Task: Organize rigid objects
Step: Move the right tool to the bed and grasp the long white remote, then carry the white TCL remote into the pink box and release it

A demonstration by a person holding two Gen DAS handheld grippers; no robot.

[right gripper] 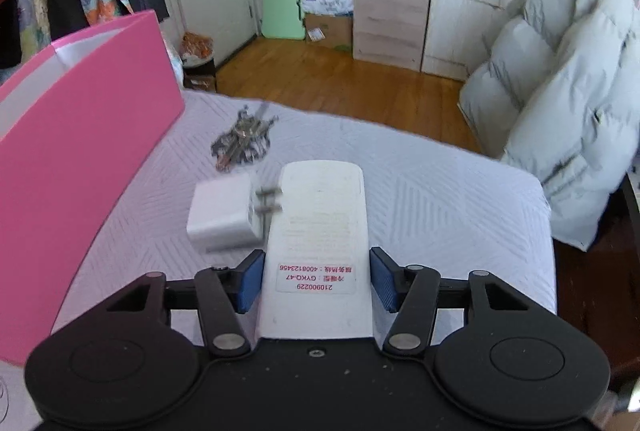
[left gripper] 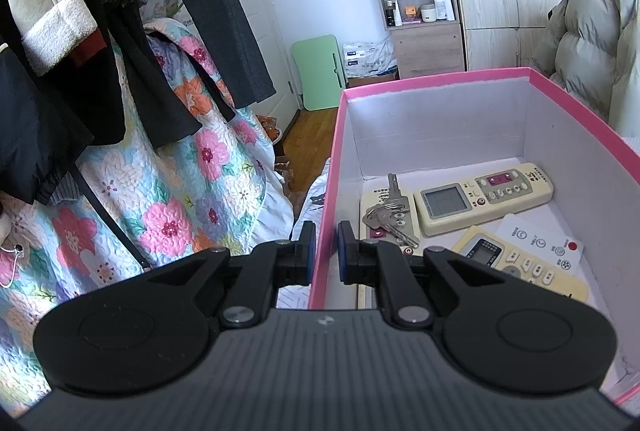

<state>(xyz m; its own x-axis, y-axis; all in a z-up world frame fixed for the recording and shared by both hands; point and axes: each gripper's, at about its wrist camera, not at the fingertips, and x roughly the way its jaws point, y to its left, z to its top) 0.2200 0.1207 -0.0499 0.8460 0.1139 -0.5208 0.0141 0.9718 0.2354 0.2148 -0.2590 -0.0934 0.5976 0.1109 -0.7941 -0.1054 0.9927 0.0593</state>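
In the left wrist view we see our left gripper [left gripper: 324,251] pinching the near left wall of the pink box [left gripper: 440,81]: one blue pad sits outside the wall, the other inside, and the jaws are pressed close on the thin cardboard. Inside the box, on its white floor, lie a cream remote with a grey screen [left gripper: 484,197] toward the far side, a bunch of keys [left gripper: 390,215] resting on another pale remote [left gripper: 374,227] at the left, a yellowish remote [left gripper: 520,263] nearer to us, and a white card with round symbols [left gripper: 540,241] partly under it on the right.

In the right wrist view our right gripper [right gripper: 318,279] has a white remote [right gripper: 320,227] lying face down between its spread jaws, label side up. The left pad [right gripper: 252,281] looks to be touching or just beside the remote's edge, while the right pad [right gripper: 384,279] stands a little apart from it, so we do not see a firm pinch. The remote rests on the white quilted bed cover [right gripper: 440,191]. A white plug adapter [right gripper: 224,215] lies just left of the remote, its two prongs reaching the remote's side. Farther off on the cover sits a second bunch of keys [right gripper: 244,141], blurred. The pink box [right gripper: 88,135] stands at the left, and a pale puffer coat [right gripper: 560,103] hangs at the right.
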